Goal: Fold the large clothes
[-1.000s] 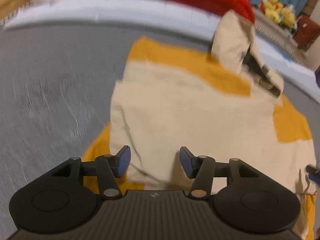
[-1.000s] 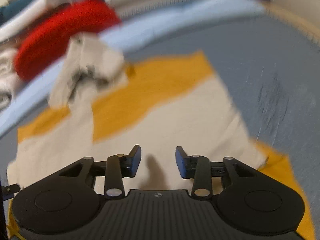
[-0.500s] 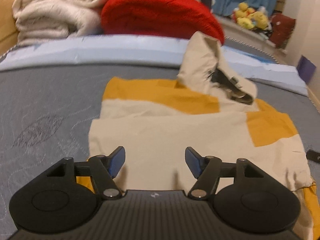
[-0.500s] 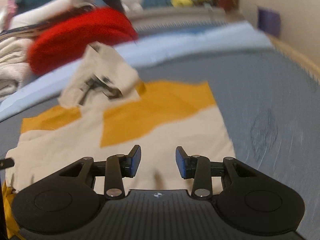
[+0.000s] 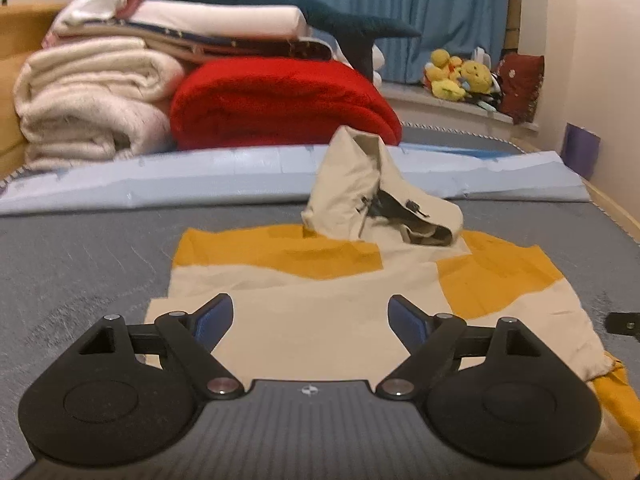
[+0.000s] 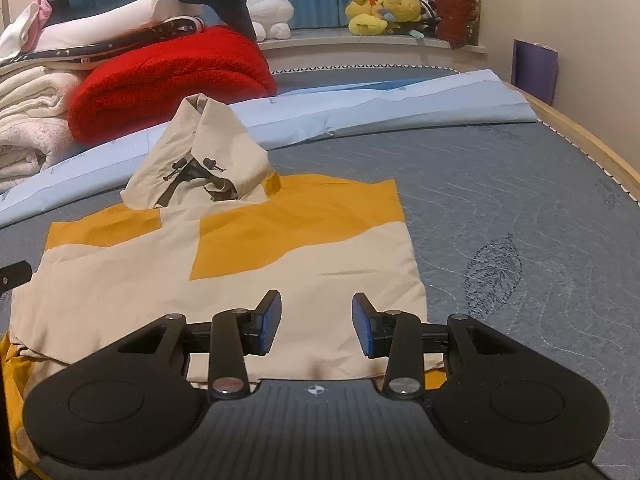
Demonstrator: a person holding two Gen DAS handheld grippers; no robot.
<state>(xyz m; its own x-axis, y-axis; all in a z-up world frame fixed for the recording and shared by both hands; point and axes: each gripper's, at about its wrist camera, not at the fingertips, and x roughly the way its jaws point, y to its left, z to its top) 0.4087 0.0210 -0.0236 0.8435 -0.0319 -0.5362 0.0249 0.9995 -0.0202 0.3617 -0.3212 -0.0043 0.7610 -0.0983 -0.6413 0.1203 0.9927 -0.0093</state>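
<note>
A beige and mustard-yellow hooded jacket (image 5: 320,320) lies folded flat on the grey bed cover, also in the right wrist view (image 6: 160,280). Its beige hood (image 5: 372,192) stands up at the far end, also in the right wrist view (image 6: 200,156). My left gripper (image 5: 310,320) is open and empty, just above the jacket's near left part. My right gripper (image 6: 316,322) is open and empty, above the jacket's near right edge. A tip of the right gripper shows at the left wrist view's right edge (image 5: 624,322).
A red blanket (image 5: 280,104) and a stack of cream blankets (image 5: 92,96) sit at the far side. A light blue sheet (image 6: 400,100) lies behind the jacket. Grey quilted cover (image 6: 520,220) extends right to the wooden bed edge (image 6: 592,144). Plush toys (image 6: 380,8) sit on the sill.
Both grippers have tilted up and drawn back toward the jacket's near edge, so more of the room shows. The left jaws have opened wider. The jacket has not moved.
</note>
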